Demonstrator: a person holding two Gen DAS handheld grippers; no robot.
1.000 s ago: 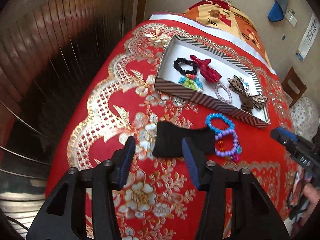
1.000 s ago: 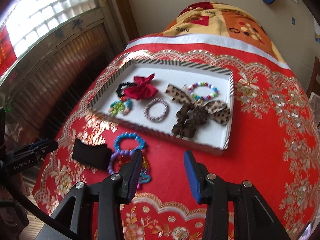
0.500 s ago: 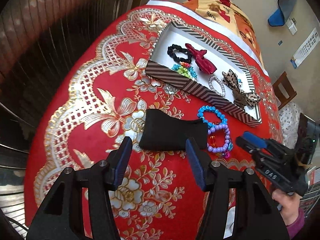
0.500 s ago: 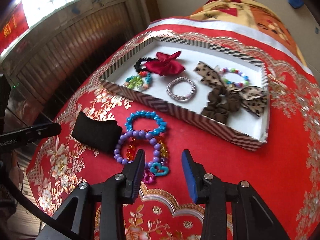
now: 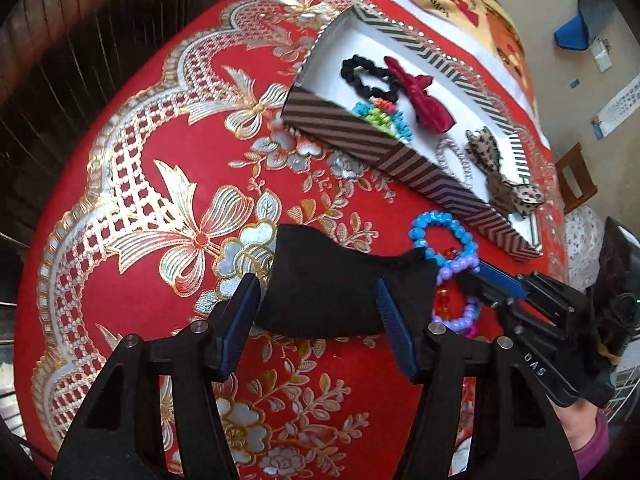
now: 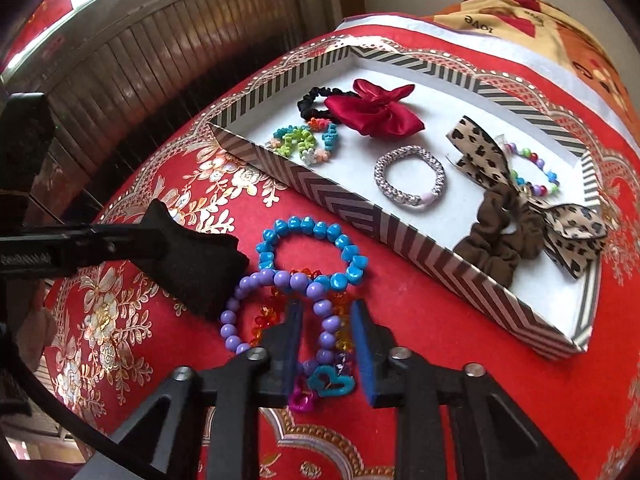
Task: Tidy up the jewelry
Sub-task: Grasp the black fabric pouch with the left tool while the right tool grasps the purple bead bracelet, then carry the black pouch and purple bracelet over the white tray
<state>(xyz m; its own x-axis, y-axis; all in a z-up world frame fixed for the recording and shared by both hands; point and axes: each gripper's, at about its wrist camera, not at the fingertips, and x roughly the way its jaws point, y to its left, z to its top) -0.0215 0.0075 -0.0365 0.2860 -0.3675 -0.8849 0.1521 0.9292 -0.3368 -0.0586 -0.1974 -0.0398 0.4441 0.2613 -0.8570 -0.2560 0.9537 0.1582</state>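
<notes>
A black cloth band [image 5: 336,284] lies on the red tablecloth, and my open left gripper [image 5: 318,320] straddles its near part. It also shows in the right wrist view [image 6: 192,268]. Beside it lie a blue bead bracelet [image 6: 312,248], a purple bead bracelet [image 6: 280,312] and a red-orange bead bracelet [image 6: 264,320]. My right gripper [image 6: 326,344] is open, its fingers either side of the purple bracelet's right arc. A striped tray [image 6: 340,208] holds a red bow [image 6: 372,112], a black scrunchie, a silver bracelet [image 6: 408,180], a leopard bow and other pieces.
The table's left edge [image 5: 60,216] drops off towards a dark wooden slatted wall. A patterned blanket [image 6: 560,28] lies beyond the tray. A wooden chair [image 5: 576,176] stands at the far right.
Both grippers have come down and forward. The left now brackets the black band; the right has narrowed and its fingers now stand around the purple bracelet.
</notes>
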